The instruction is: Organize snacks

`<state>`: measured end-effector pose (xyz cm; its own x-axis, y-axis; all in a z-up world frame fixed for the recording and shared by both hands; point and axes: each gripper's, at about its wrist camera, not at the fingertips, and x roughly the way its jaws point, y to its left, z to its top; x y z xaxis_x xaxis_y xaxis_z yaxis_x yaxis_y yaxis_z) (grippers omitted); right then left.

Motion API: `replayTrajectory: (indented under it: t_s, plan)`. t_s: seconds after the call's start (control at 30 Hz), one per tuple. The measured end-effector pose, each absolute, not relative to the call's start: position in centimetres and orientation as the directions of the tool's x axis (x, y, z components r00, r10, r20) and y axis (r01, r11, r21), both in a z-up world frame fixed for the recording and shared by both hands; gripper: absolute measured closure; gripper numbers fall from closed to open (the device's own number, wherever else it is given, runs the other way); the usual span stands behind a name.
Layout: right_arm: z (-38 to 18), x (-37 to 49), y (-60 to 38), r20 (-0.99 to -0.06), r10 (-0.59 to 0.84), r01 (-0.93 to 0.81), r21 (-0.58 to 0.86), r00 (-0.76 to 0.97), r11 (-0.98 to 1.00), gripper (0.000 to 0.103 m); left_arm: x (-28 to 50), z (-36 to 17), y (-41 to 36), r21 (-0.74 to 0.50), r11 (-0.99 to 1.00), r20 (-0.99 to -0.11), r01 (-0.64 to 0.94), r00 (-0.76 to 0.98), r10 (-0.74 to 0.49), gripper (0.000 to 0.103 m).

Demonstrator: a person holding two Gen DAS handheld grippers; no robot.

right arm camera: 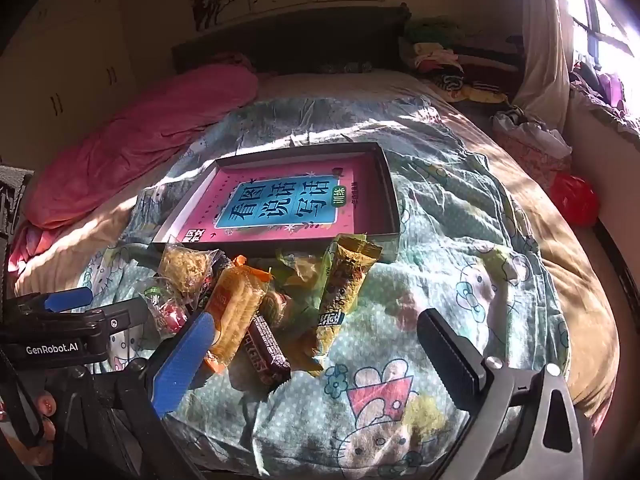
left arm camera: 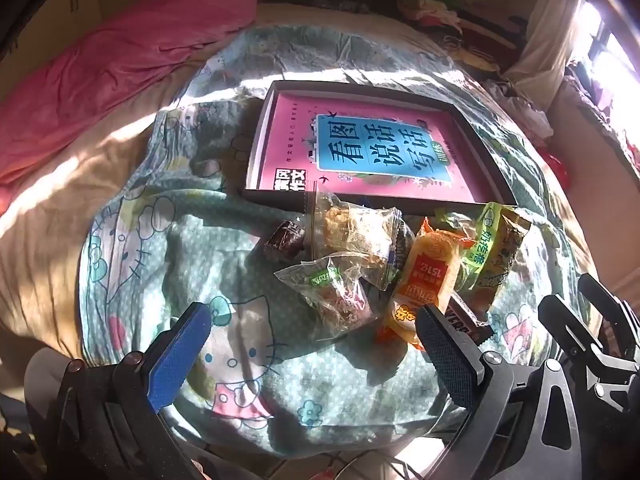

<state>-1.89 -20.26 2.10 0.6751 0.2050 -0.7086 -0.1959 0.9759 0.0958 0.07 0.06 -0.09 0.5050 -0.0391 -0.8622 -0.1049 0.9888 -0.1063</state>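
Fingers of left gripper [left arm camera: 312, 344] and right gripper [right arm camera: 316, 350] spread wide, empty, above snack pile [left arm camera: 384, 256]

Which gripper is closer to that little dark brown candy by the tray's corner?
Left. The left gripper hangs open just below the brown candy; the right gripper is off past the snack pile's other side.

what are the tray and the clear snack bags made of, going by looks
Tray: looks like thin cardboard, matte dark outside, with straight folded walls and sharp corners.
Clear snack bags: thin glossy plastic film; it crinkles, glints in the sun and shows the food inside, with crimped sealed ends.
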Motion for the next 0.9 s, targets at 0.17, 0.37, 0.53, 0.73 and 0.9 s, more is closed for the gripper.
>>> replayTrajectory:
  t_s: [0.17, 0.37, 0.53, 0.73, 0.9]
  plan:
    - [1.8, -1.6, -20.6, -0.719, 0.205, -0.193, 0.101, 0.664, 0.976, 0.001, 0.5, -0.2, 0.0, -0.099, 0.990, -0.865, -0.096, 0.501, -0.038, 0.001]
    - [2.2, -1.7, -20.0, -0.714, 0.196, -0.196, 0.085, 0.672, 0.977, 0.001, 0.2, 0.2, -0.7, -0.106, 0.990, -0.853, -0.088, 0.519, -0.045, 0.001]
    - [2.1, -1.8, -20.2, -0.706, 0.208, -0.202, 0.093, 0.677, 0.975, 0.001, -0.1, 0.0, -0.3, -0.120, 0.989, -0.850, -0.085, 0.523, -0.058, 0.001]
    - [2.2, -1.9, -20.2, -0.707, 0.202, -0.197, 0.091, 0.678, 0.976, 0.001, -0.1, 0.2, -0.3, -0.124, 0.989, -0.849, -0.078, 0.525, -0.065, 0.001]
    - [2.2, -1.8, -20.3, -0.710, 0.199, -0.194, 0.089, 0.676, 0.977, 0.001, -0.1, 0.3, -0.5, -0.126, 0.990, -0.847, -0.069, 0.527, -0.071, 0.001]
